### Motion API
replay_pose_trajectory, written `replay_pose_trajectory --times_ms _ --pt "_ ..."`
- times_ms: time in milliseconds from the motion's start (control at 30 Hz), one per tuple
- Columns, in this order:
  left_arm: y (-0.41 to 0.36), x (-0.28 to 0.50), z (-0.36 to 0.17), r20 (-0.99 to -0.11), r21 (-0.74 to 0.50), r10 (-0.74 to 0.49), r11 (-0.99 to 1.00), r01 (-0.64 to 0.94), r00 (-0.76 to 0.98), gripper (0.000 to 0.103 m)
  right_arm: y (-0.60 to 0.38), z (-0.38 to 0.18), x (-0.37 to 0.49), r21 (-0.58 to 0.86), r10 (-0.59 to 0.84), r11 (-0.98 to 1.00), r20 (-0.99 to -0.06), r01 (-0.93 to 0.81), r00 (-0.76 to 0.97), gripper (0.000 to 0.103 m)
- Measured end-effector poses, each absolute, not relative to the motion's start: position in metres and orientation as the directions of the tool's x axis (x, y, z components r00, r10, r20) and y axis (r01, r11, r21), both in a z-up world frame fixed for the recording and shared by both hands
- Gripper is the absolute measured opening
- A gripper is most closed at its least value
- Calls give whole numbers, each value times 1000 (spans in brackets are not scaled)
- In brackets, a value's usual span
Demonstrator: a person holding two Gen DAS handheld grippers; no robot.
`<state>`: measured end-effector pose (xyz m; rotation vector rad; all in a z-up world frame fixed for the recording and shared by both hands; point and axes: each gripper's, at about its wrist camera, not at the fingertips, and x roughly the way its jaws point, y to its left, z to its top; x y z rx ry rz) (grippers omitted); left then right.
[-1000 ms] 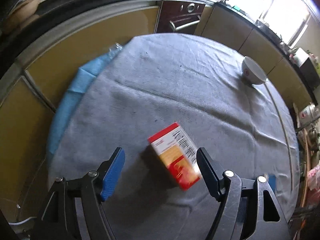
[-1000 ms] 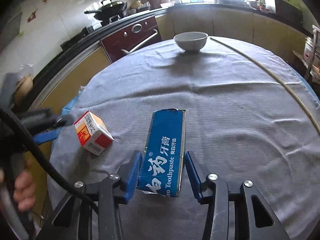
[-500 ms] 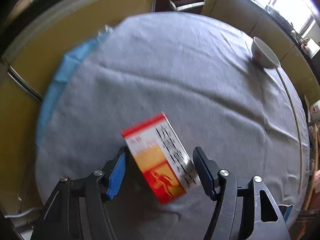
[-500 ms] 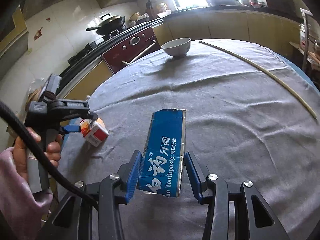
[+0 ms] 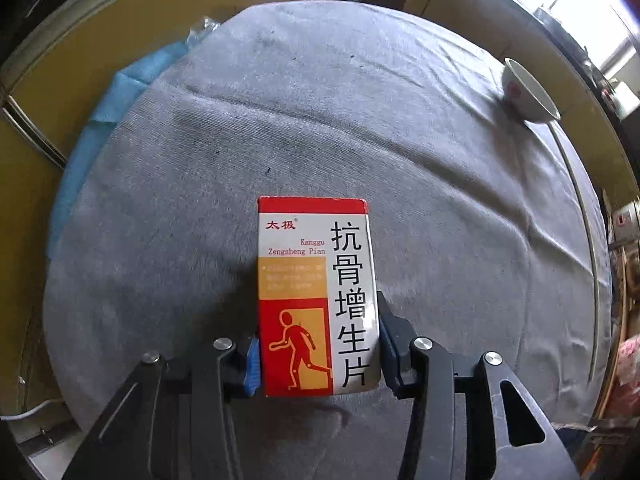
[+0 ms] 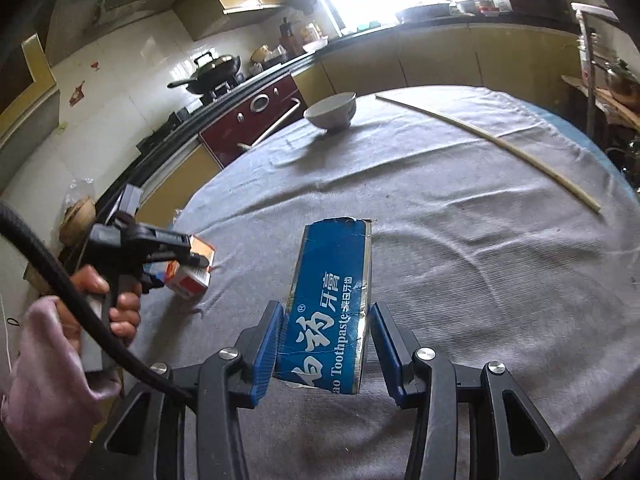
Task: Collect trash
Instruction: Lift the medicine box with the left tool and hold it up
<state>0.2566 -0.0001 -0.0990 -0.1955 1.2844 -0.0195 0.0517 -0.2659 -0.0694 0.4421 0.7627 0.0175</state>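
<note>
A red, white and orange medicine box lies on the grey tablecloth. My left gripper points steeply down over it. Its jaws are closing, and both blue pads press on the box's long sides. The right wrist view shows the same medicine box at the left, inside the left gripper, which a person's hand holds. My right gripper is shut on a blue toothpaste box. That box sticks out forward above the cloth.
A white bowl stands near the table's far edge, and a long thin stick lies along the right side. Blue cloth shows under the grey one at the left rim. Kitchen counters and a stove with a wok surround the table.
The left gripper came down over the medicine box and its jaws closed onto the box's sides. The box now sits straight between them. The right gripper swung sideways, still holding the toothpaste box.
</note>
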Motion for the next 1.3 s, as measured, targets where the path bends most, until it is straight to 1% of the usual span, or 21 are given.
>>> replay_pose_trajectory --times_ms 100,333,500,800,1067,1300 --pt "-15 232 -84 -936 -137 -125 990 -15 329 48 -270 -63 39 381 149 912 -653 152 743 48" --pt "-68 134 -53 -896 -52 -146 972 228 419 48 -280 -50 7 387 113 904 -629 183 769 48" --pt "-93 81 -35 -852 31 -140 948 315 505 48 -282 -46 -19 374 91 906 -624 195 776 48" --pt "-106 22 -10 -776 114 -139 928 353 615 48 -290 -42 -60 357 49 906 -623 228 781 48" --pt "-105 -6 -1 -747 136 -150 919 370 648 48 -288 -33 -79 357 35 904 -611 236 791 48" --pt "-99 -24 10 -700 174 -139 918 357 700 48 -275 -20 -89 342 29 914 -595 221 803 48"
